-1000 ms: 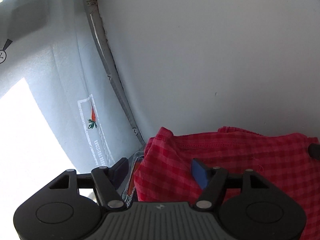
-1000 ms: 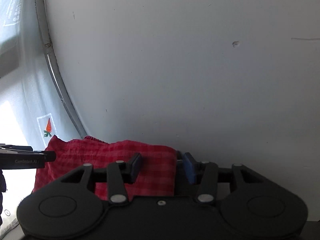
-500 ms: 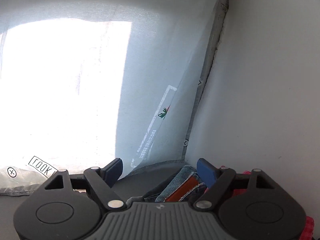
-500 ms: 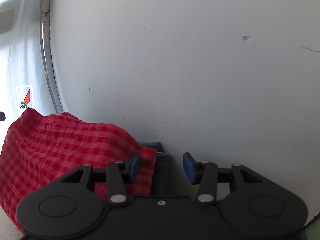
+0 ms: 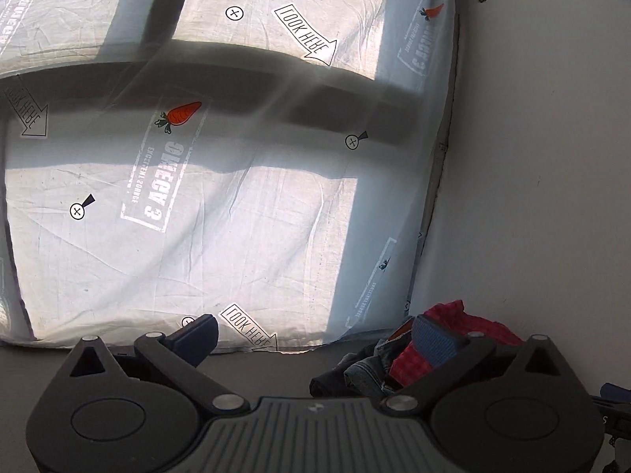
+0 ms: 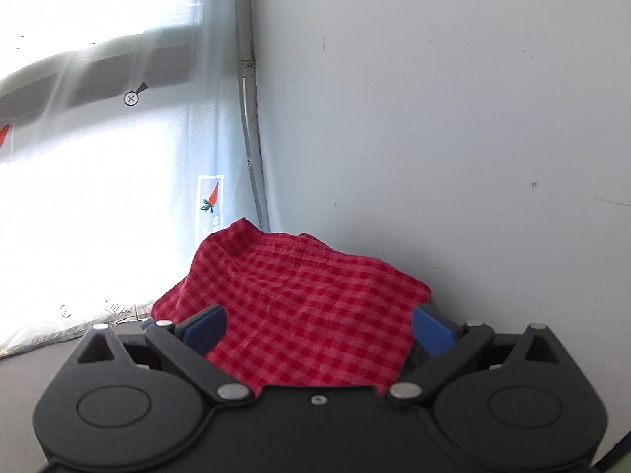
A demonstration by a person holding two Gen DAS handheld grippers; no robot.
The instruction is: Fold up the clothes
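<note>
A red checked garment (image 6: 307, 307) lies loosely draped on a pile of clothes in the corner by the white wall. My right gripper (image 6: 319, 331) is open and empty, its jaws wide apart just in front of the cloth. In the left wrist view the same red cloth (image 5: 445, 315) tops a heap with dark and denim clothes (image 5: 355, 374) at the lower right. My left gripper (image 5: 315, 339) is open and empty, back from the pile and to its left.
A white printed curtain (image 5: 221, 197) with carrot logos hangs over a bright window on the left. A white wall (image 6: 453, 138) stands behind the pile. A dark grey surface (image 5: 276, 366) lies under the clothes.
Both grippers have let go of the red garment and opened wide. The cloth now rests on the pile. My left gripper has swung left and back, towards the curtain.
</note>
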